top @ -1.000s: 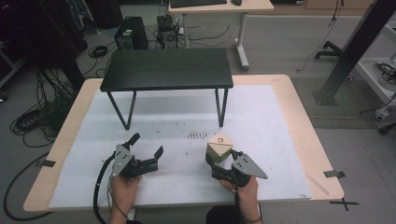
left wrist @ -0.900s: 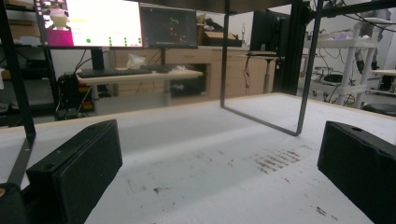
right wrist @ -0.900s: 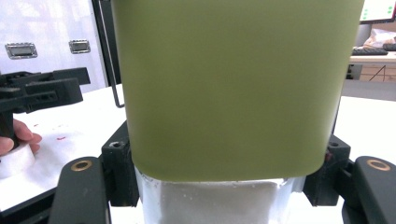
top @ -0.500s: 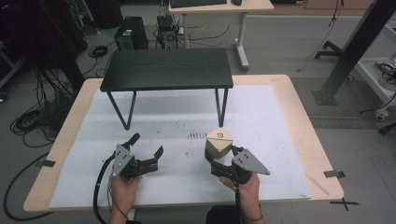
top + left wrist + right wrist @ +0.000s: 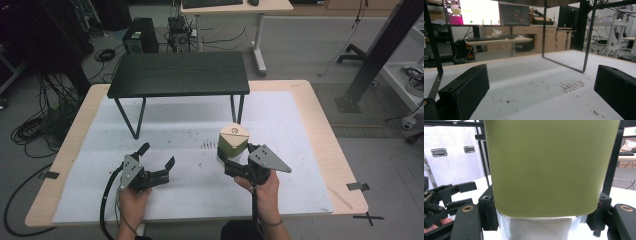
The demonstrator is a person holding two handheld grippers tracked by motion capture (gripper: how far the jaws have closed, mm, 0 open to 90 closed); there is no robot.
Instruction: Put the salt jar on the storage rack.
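Workshop floor with cables, desks and monitors surrounds a pale wooden surface (image 5: pixel 320 125) covered by a white sheet; a small black table (image 5: pixel 178 74) stands on its far half.

Item under handling: an olive-green container (image 5: pixel 233 143) with a tan, rounded-triangular lid and a lower white section, seen in the right gripper view (image 5: pixel 549 167). It is held in front of the right hand, just off the near right leg of the small black table, and appears clear of the sheet rather than resting on it.

Handling assessment: the walls look rigid and smooth, matt plastic by appearance, so slippage under a light pinch is possible. Weight is judged modest; contents cannot be seen. Best purchase is across the flat lower sides, where the pads get full contact and the lid stays untouched.

Right hand-held gripper (image 5: pixel 231 161): closed on the container low down, jaws bracketing the base on both sides, item upright. The right hand (image 5: pixel 265 192) grips from behind, forearm entering from the near edge, tool roughly level and pointing away.

Left hand-held gripper (image 5: pixel 157 157): jaws spread wide, nothing between them, with bare sheet in the gap in its own view. It rests low near the sheet, well apart from the container, angled toward the small black table.
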